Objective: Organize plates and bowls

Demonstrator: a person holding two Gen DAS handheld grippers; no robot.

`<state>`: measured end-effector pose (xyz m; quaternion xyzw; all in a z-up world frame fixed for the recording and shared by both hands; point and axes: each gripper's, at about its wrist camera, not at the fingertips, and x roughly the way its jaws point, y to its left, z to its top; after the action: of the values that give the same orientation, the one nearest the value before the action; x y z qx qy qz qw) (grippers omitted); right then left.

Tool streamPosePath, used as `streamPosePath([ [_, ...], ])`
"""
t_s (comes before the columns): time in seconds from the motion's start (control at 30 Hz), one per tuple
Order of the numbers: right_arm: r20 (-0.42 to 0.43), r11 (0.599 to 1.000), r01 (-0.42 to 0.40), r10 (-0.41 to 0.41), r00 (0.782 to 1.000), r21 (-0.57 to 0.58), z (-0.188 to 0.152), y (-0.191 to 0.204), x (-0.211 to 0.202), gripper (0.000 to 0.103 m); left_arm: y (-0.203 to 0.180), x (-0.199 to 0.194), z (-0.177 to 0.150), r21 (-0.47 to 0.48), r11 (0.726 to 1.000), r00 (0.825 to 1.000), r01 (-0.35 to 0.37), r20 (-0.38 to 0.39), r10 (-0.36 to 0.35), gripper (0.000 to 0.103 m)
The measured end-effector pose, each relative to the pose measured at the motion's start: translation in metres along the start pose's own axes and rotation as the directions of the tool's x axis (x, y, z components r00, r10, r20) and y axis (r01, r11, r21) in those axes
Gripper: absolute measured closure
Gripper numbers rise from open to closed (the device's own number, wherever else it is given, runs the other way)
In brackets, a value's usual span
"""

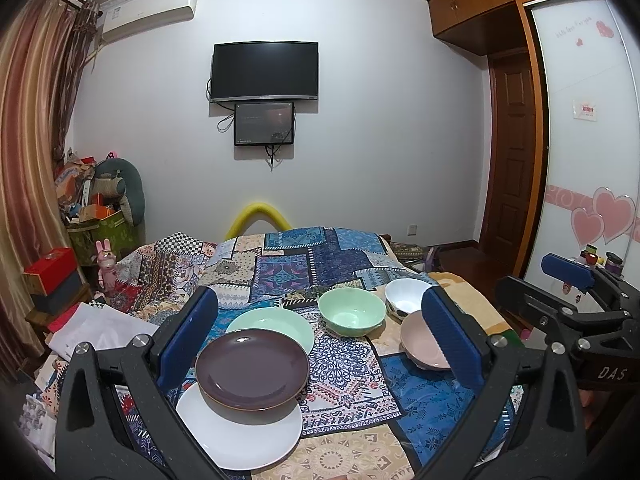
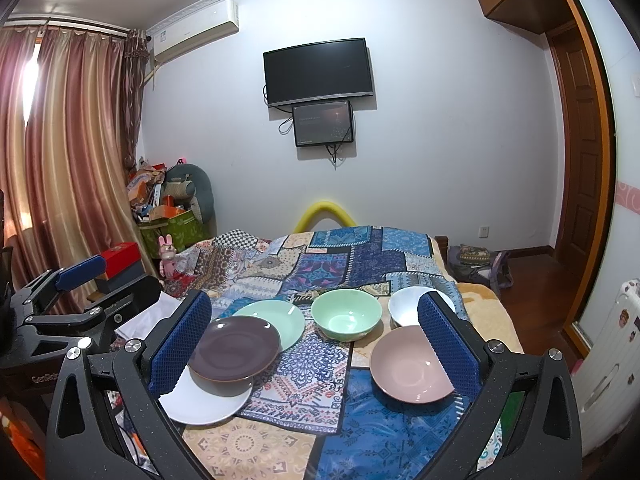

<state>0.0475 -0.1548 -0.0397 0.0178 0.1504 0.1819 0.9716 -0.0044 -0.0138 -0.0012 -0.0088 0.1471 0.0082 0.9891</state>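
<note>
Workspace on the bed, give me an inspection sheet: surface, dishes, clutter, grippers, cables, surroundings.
Surface: patchwork cloth spread over a bed; a blanket shows at its right edge.
Job's things: purple plate rests partly on the white plate and overlaps the green plate; green bowl, white bowl and pink bowl stand apart, unstacked.
Clutter: nothing seen on the cloth besides the dishes.
Grippers: left gripper open, holding nothing; right gripper open, holding nothing.
Cables: loose wires hang under the two wall screens.
Surroundings: curtains, air conditioner, box pile in the corner, wooden door.
</note>
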Motion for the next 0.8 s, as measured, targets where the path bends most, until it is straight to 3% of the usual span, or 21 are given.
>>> streamPosePath([
  [0.8, -0.008, 1.000, -0.005, 0.005, 1.000, 0.003, 0.0009, -0.0013, 0.0008, 0.000, 0.0026, 0.0050, -0.0016, -0.004, 1.000, 1.000, -0.001, -0.005, 0.001, 0.000],
])
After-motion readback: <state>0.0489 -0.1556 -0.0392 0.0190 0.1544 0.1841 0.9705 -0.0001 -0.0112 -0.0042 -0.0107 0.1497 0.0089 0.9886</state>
